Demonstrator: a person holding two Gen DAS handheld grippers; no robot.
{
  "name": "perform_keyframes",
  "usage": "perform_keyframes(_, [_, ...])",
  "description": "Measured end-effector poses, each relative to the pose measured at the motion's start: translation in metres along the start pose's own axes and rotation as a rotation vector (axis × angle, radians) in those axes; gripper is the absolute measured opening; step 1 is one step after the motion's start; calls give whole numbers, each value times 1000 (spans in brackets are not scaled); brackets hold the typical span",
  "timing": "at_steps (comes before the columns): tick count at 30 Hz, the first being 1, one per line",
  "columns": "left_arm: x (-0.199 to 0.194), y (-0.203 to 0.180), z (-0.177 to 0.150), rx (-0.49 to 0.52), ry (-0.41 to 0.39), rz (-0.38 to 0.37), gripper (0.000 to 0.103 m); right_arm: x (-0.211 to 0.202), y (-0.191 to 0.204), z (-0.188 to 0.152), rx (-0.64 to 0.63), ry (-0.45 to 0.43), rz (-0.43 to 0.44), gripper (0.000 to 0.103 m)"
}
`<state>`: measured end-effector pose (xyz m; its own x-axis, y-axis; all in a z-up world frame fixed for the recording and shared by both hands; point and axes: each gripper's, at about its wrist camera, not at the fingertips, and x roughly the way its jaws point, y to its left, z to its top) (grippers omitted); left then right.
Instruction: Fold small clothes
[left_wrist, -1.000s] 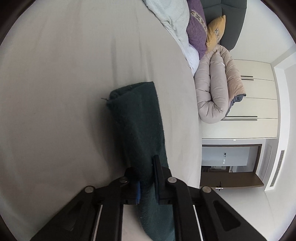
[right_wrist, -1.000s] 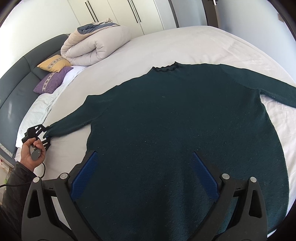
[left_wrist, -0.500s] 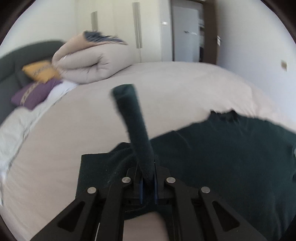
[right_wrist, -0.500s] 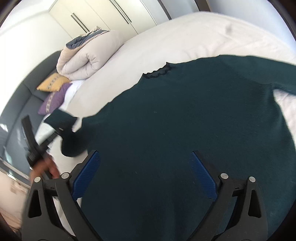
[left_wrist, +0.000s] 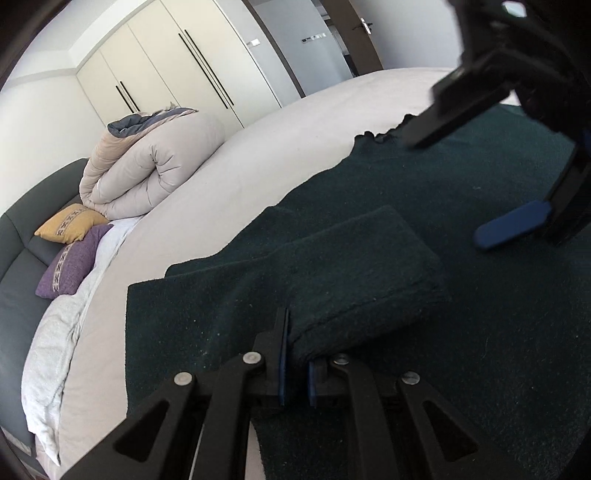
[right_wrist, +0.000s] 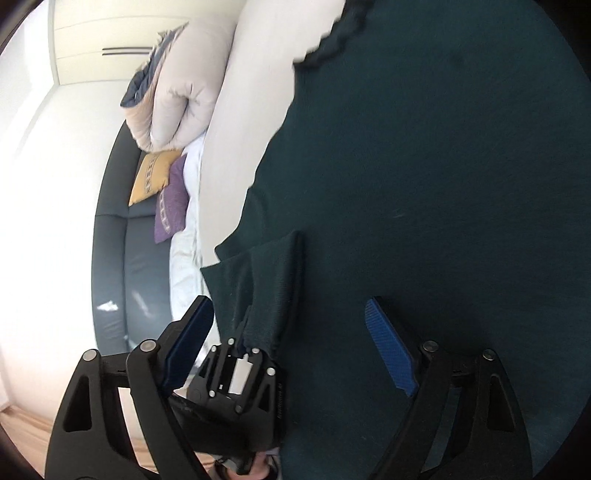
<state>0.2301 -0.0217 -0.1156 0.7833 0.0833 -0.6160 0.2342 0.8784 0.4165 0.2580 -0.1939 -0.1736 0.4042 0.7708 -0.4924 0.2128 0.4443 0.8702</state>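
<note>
Left wrist view: the left gripper is clamped narrow on the cuff end of the sweater's sleeve, which lies folded over the sweater body, running from the jaws toward 1 o'clock. The dark green sweater is spread flat on the pale bed, its frilled collar at 1 o'clock. At 2 o'clock the right gripper hangs over the sweater, one blue pad showing.

Right wrist view: the right gripper has its jaws wide and closing, with nothing pressed between the pads; the sweater lies beneath them. The left gripper sits at 7 o'clock between those jaws, gripping the sleeve, which runs up toward 12 o'clock. A rolled duvet lies at 10 o'clock, with a yellow pillow and a purple pillow against the dark headboard at 9 o'clock.
</note>
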Motion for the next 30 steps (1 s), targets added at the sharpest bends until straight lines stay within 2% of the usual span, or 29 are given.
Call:
perform_keyframes(2, [-4, 2, -2, -24, -10, -3, 8, 26, 6, 9, -13, 42, 1, 81])
perform_keyframes(4, [-7, 4, -3, -48, -21, -9, 8, 44, 10, 14, -13, 72, 13, 74])
perform_keyframes(5, [-8, 6, -3, -58, -24, -16, 8, 54, 12, 19, -10, 89, 14, 66])
perform_keyframes(7, [-10, 10, -3, -84, -33, -24, 8, 73, 16, 24, -17, 114, 0, 39])
perform_keyframes(10, [-9, 18, -4, -127, -25, -45, 10, 103, 31, 22, -80, 158, -65, 21])
perform_keyframes(13, [-11, 27, -3, -174, -11, -78, 18, 119, 40, 26, -149, 147, -114, 8])
perform_keyframes(15, [-18, 33, -2, -209, -9, -99, 36, 116, 45, 32, -185, 116, -132, 7])
perform_keyframes(16, [-22, 35, -2, -230, -15, -108, 40, 111, 48, 35, -205, 95, -145, 7])
perform_keyframes(18, [-35, 42, -1, -277, -30, -135, 58, 98, 54, 46, -233, 47, -168, 7])
perform_keyframes(20, [-48, 50, -3, -323, -52, -169, 63, 76, 58, 59, -252, 3, -193, 7])
perform_keyframes(24, [-54, 79, -13, -478, -29, -255, 63, 21, 67, 82, -281, -76, -275, 7])
perform_keyframes(27, [-47, 104, -18, -617, 10, -275, 62, -16, 57, 108, -259, -135, -344, 7])
perform_keyframes(28, [-44, 111, -19, -655, 20, -273, 61, -22, 56, 113, -260, -147, -368, 7])
perform_keyframes(30, [-38, 121, -21, -701, 35, -268, 50, -38, 49, 126, -257, -167, -414, 7])
